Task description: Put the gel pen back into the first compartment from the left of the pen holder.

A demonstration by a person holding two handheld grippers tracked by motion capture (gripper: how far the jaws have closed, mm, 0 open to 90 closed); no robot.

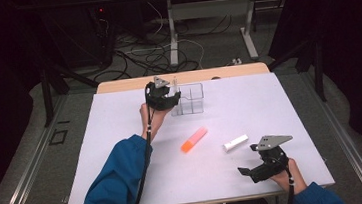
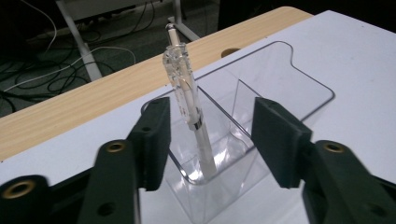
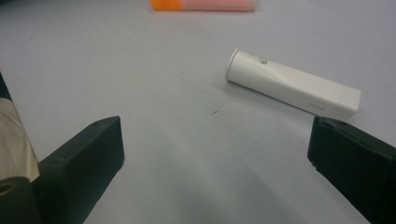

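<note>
left claw (image 1: 168,94): jaws apart, arm stretched forward | right claw (image 1: 255,161): jaws wide apart, low near edge

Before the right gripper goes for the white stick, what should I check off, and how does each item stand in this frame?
1. Pen released inside the clear holder: ok, it leans in the near compartment with the left gripper open around it, not touching.
2. Right gripper open: ok, jaws stand wide apart.
3. White stick free to grasp: ok, it lies flat on the table, apart from other things.
4. Stick between the right jaws: not ok, it lies ahead of them, nearer one jaw.
5. Orange marker apart from the stick: ok.
6. Holder steady: cannot tell.
</note>
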